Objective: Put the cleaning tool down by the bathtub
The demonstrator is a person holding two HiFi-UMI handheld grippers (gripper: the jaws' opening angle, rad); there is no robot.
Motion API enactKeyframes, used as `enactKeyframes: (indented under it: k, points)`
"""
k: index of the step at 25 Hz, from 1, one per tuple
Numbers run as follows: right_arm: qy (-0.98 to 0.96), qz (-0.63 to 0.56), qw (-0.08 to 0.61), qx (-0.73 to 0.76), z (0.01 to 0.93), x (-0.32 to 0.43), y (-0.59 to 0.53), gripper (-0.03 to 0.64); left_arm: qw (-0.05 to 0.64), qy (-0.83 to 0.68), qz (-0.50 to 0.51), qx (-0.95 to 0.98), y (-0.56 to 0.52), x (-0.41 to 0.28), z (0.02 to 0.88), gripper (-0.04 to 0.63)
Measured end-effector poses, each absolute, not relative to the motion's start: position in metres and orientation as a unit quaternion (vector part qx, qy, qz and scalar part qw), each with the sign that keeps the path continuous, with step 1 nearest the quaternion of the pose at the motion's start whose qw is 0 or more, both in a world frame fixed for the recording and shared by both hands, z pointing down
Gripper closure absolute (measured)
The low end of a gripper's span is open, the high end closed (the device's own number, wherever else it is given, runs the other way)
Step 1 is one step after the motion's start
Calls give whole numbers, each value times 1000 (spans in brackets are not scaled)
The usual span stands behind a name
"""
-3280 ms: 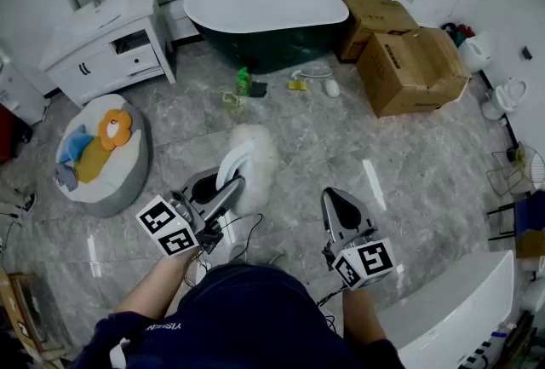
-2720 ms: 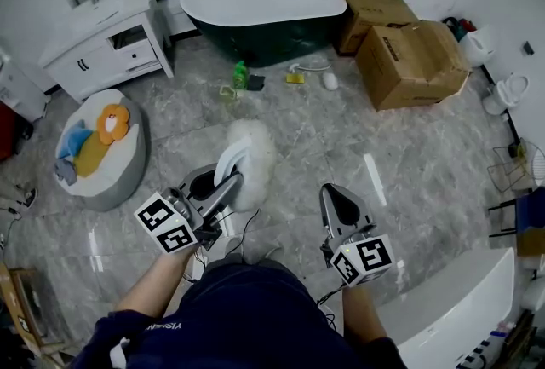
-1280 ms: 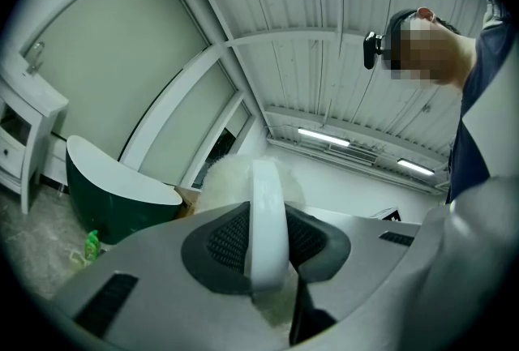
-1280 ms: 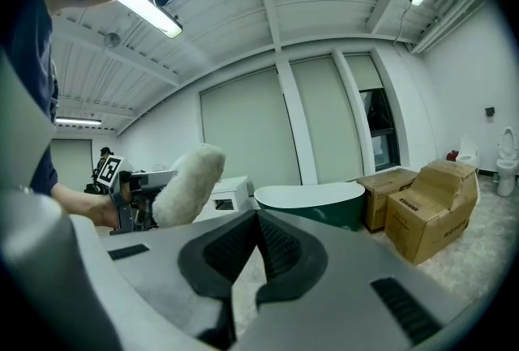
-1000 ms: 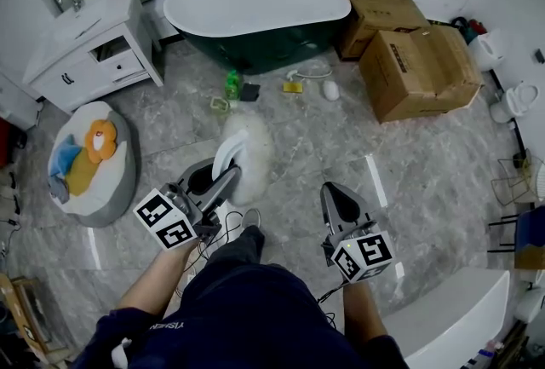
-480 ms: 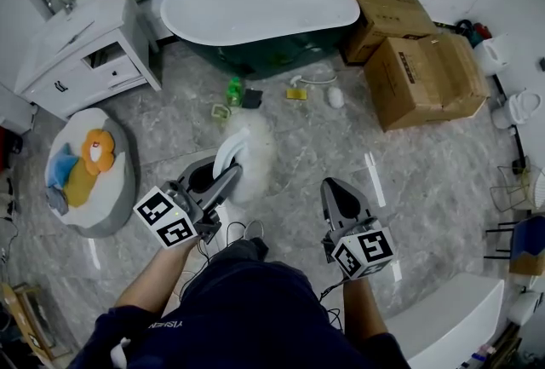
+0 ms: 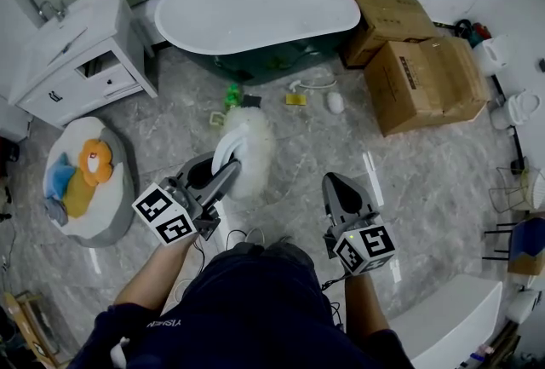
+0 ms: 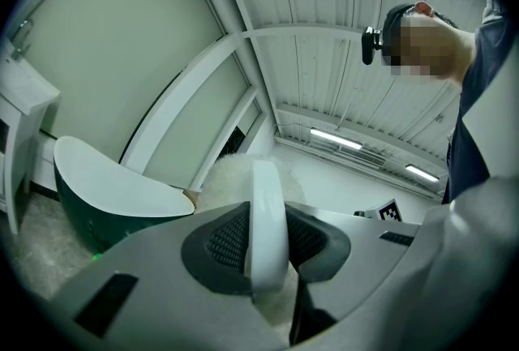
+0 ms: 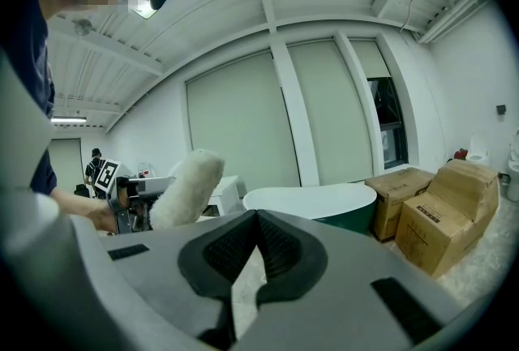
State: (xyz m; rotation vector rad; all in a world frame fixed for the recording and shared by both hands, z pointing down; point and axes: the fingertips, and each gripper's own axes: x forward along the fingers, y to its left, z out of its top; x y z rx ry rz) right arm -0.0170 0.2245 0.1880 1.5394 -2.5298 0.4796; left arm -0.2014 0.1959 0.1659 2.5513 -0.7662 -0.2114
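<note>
Fluffy white cleaning tool (image 7: 246, 156), gripped by its handle, near the green bathtub (image 7: 274, 62).

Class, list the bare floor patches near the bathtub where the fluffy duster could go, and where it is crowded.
Free: floor between vanity and green bottle; wide floor before the cardboard boxes. Crowded: strip before the bathtub, with bottle and small items.

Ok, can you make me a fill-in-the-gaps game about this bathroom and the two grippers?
The cleaning tool in the left gripper is fluffy and ____.
The bathtub is ____ on the outside.
The right gripper holds ____.
Right of the bathtub stand ____ cardboard boxes.
Missing words: white; green; nothing; two.
</note>
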Motion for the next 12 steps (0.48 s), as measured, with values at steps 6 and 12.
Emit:
enactKeyframes:
  k: [6,12]
  points:
    - [-843,160,71,508,190,-12,197,612,232,-285,-75,927,171,-199,169,491]
    - [-850,163,67,497,199,0,162,612,231,-296,-69,924,143,-185,174,491]
